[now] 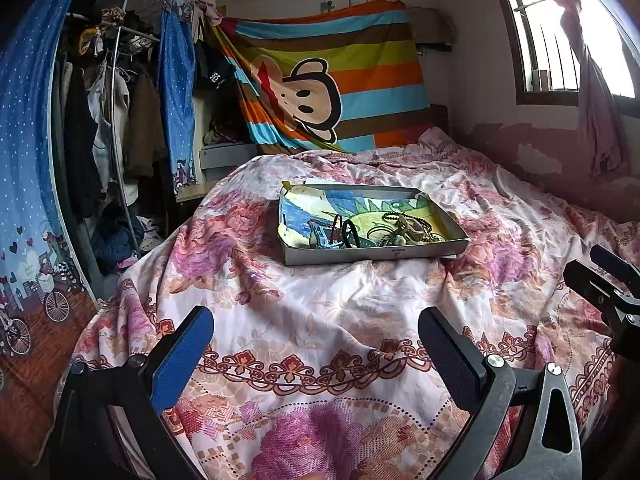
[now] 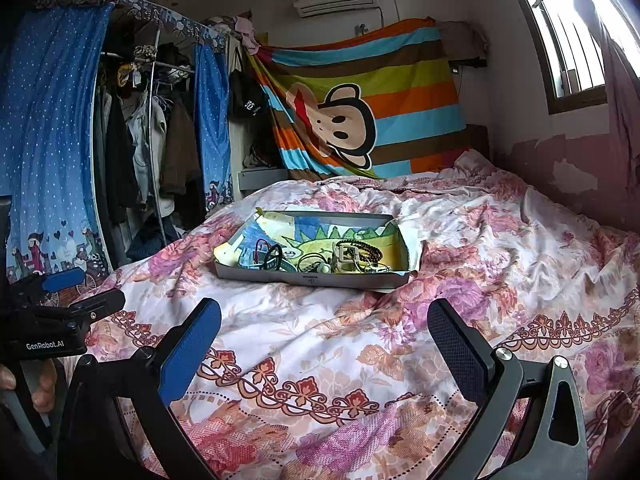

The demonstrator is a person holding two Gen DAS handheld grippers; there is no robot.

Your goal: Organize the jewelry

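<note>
Both of my tools, left gripper [image 1: 316,354] and right gripper [image 2: 324,344], hover spread apart and empty over the bed [image 2: 304,336]. Beyond them, the tray [image 2: 312,278] holds tangled jewelry [image 2: 352,256]: light, limp, snag-prone; I would pinch one bead strand.

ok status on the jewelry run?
Left gripper open, right gripper open, both empty over the bedspread. Jewelry heaped in the tray, untouched. Path to tray unobstructed.
</note>
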